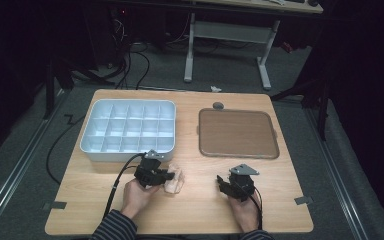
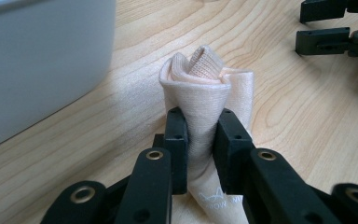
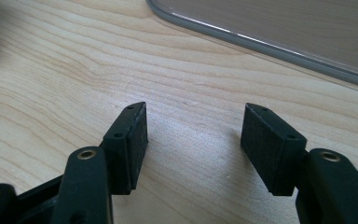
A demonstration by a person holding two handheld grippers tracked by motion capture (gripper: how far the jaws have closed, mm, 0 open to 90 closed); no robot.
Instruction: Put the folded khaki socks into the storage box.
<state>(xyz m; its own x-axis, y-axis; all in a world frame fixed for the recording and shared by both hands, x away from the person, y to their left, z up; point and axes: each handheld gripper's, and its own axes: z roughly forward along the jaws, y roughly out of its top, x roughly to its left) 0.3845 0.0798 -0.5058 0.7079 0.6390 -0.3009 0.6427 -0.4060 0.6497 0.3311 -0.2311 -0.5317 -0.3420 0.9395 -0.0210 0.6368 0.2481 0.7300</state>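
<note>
In the high view, a rolled-up, peach-coloured fabric bundle [image 1: 174, 181] is seen lying on the light wooden table [image 1: 190, 210], just in front of the near rim of the white plastic compartment tray [image 1: 128, 126], which serves as the landmark here. The left gripper [image 1: 169, 175] is held at the bundle, near the tray's front wall. The right gripper [image 1: 224, 181] is kept well to the right of the tray, in front of the flat brown rectangular tray with the grey rim [image 1: 238, 133], with nothing at its tips.

In the left gripper view, the bundle [image 2: 205, 93] is seen pinched at its lower part between the two black pads, which press into the cloth so that it is narrowed there; its rolled top stands upright above them. The white tray's wall [image 2: 42, 65] rises close by at the left.

In the right gripper view, the jaws are seen standing wide apart over bare wood, nothing between them, with the brown tray's rim [image 3: 261, 42] beyond.

The step in hand is judged to be the grasping of the bundle. A lift clear of the table would be called for next, followed by a carry over the tray's front wall to one compartment, with the grip kept firm so the roll is not undone.
</note>
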